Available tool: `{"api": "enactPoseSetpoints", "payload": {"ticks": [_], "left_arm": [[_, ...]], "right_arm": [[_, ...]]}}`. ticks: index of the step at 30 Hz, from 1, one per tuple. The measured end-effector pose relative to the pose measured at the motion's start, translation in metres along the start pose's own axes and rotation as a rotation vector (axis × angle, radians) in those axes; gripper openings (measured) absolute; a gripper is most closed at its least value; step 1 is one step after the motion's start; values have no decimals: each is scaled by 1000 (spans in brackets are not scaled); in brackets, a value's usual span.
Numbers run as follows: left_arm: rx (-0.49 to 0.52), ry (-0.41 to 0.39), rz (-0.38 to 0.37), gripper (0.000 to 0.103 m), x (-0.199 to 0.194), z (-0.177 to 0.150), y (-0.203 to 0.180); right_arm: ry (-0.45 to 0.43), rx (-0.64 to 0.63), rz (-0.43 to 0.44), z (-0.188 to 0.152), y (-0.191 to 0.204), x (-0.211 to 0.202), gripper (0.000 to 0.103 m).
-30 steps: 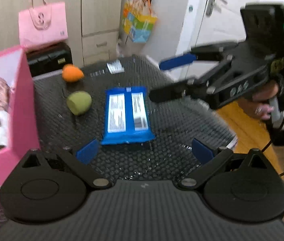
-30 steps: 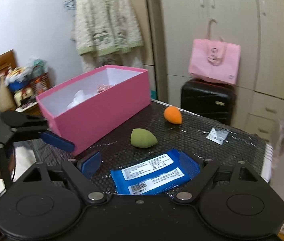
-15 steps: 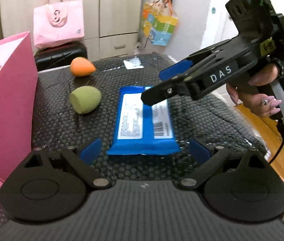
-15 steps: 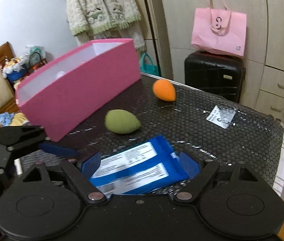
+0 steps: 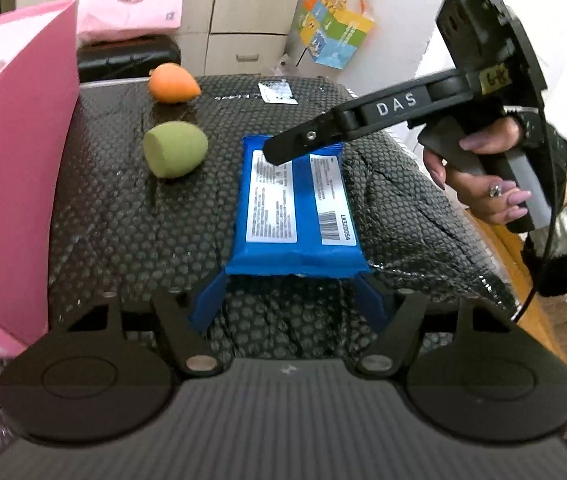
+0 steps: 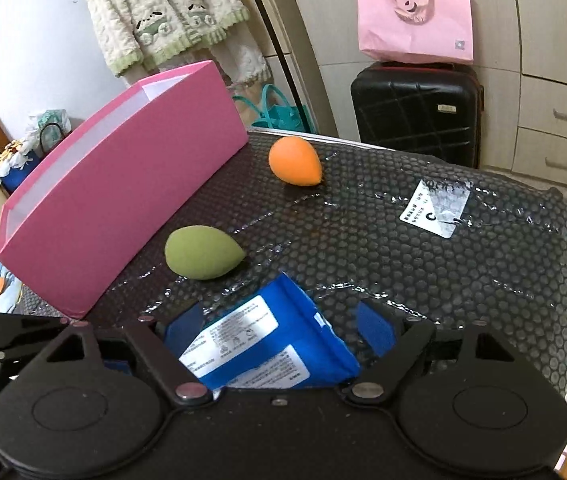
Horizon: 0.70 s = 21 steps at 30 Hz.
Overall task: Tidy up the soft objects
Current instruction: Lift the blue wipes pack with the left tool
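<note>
Blue wipes pack (image 5: 295, 208) near end nipped by closing left hand-held gripper (image 5: 293, 300); right's (image 6: 279, 328) grip unclear.

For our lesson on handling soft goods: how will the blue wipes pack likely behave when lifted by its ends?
The blue wipes pack looks like a soft film pouch, so it may sag between grips. Its glossy wrapper could slip. Flat on the bubble wrap, it shouldn't roll.

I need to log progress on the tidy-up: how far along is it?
Done: nothing that these views show; the pink box interior is hidden. In hand: the left gripper, jaws just closing, and the right gripper bracket the blue pack. Left: green sponge and orange sponge, on the table.
</note>
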<state>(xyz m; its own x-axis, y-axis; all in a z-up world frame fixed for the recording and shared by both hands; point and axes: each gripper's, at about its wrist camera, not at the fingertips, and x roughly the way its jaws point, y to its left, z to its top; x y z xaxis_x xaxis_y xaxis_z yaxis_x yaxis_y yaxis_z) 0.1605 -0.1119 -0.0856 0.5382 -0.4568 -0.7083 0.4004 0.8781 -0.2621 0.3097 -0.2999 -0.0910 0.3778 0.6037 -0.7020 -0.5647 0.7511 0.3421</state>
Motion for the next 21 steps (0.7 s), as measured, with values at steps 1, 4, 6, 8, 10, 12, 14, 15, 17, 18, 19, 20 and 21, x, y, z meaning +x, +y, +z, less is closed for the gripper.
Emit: {"api": "enactPoseSetpoints", "payload": {"ticks": [1, 4, 6, 8, 10, 12, 14, 15, 17, 18, 19, 20, 21], "left_arm": [[-17, 6, -6, 70, -1, 0, 1], [-48, 20, -19, 67, -2, 1, 4], [-33, 27, -2, 56, -2, 1, 3], [-35, 26, 1, 54, -2, 2, 3], [-48, 25, -10, 51, -1, 3, 4], [-76, 28, -45, 50, 0, 4, 5], [-127, 34, -100, 48, 4, 6, 10], [-155, 36, -138, 47, 7, 6, 13], [-186, 26, -173, 47, 10, 4, 17], [-192, 17, -174, 45, 10, 3, 17], [-198, 12, -173, 43, 11, 2, 18], [-204, 7, -173, 43, 11, 2, 19], [-205, 1, -169, 43, 11, 2, 20]], "right_arm": [[-3, 3, 3, -1, -1, -1, 84], [-10, 6, 2, -4, -5, -5, 78], [-15, 5, -6, -7, -6, -7, 74], [-17, 18, 6, -8, -9, -9, 70], [-18, 35, 5, -8, -11, -11, 59], [-12, 35, 11, -9, -12, -13, 52], [-1, 15, 17, -12, -9, -14, 45], [6, 5, 28, -13, -8, -16, 43], [9, 7, 37, -18, -5, -19, 39], [7, 6, 31, -21, -4, -21, 39], [5, 7, 21, -24, -3, -23, 38], [3, 11, 16, -27, -3, -25, 38], [3, 18, 17, -29, -3, -26, 38]]}}
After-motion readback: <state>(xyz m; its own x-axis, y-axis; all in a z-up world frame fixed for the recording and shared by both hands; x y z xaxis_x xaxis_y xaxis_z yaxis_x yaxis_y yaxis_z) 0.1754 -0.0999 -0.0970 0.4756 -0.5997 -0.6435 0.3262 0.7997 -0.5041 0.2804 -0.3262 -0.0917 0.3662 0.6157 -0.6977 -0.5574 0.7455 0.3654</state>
